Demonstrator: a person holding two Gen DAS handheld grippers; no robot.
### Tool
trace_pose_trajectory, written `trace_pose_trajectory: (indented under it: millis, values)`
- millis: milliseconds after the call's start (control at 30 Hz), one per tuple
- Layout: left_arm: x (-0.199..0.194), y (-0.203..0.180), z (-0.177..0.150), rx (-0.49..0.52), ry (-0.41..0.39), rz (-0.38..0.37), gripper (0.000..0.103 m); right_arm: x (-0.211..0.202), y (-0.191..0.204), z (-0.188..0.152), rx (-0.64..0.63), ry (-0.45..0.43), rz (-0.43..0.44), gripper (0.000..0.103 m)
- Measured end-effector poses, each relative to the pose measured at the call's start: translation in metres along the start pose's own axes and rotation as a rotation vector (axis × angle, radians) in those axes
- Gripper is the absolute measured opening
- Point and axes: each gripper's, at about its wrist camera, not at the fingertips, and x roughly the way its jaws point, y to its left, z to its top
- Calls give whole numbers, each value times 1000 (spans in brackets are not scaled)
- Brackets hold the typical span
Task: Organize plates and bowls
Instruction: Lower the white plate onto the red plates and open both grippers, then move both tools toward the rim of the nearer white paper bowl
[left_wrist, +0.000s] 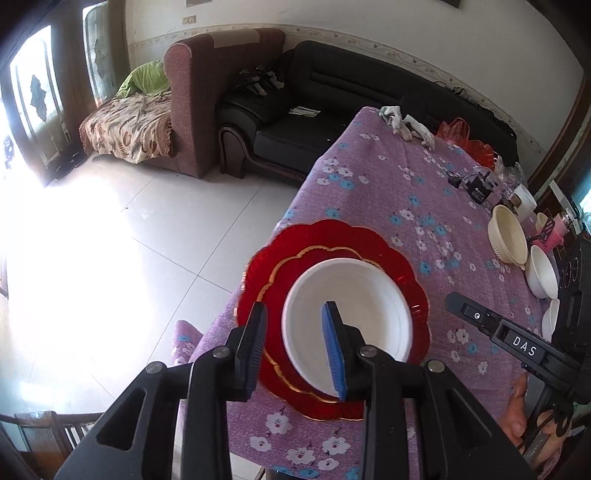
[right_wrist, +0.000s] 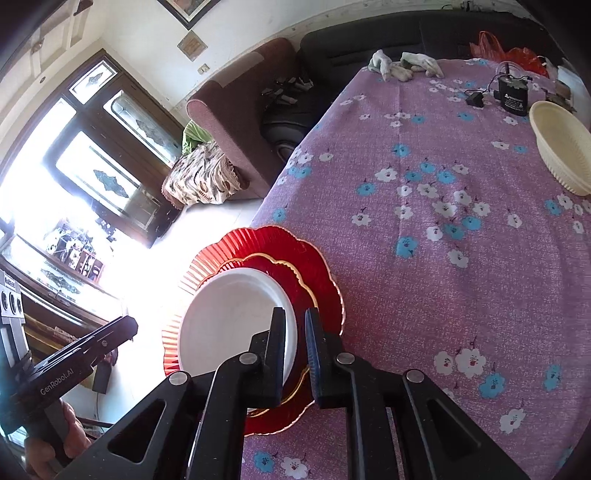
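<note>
We saw white bowls (left_wrist: 542, 271) only in the left view; both released jaws, left gripper (left_wrist: 295, 347) and right gripper (right_wrist: 295, 354), straddled the white plate (left_wrist: 351, 314) rim.

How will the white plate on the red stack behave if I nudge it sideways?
The white plate looks thin and light, possibly disposable, so it would likely slide easily. It sits on the glossy small red plate, probably a slippery base. That stack's large red plate overhangs the table edge, so a hard push could tip things off.
</note>
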Motion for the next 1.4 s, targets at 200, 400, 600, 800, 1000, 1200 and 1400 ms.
trace_pose_trajectory:
  millis: [200, 400, 600, 800, 1000, 1200, 1400]
  values:
    - [6, -85, -2, 121, 17, -110, 37, -45, -48, -3, 76, -69, -49, 13]
    - [29, -168, -20, 209, 89, -218, 37, -101, -119, -17, 186, -136, -110, 13]
    - [54, -246, -44, 302, 180, -285, 37, -160, -195, -38, 305, -203, -153, 12]
    - [69, -315, -63, 399, 237, -325, 36, -221, -263, -62, 412, -288, -202, 12]
    - [85, -370, -75, 463, 281, -357, 37, -279, -322, -81, 518, -374, -255, 13]
    - [102, -412, -80, 489, 330, -385, 37, -314, -364, -96, 594, -416, -299, 15]
    - [111, -451, -75, 497, 340, -400, 37, -328, -390, -98, 641, -442, -299, 15]
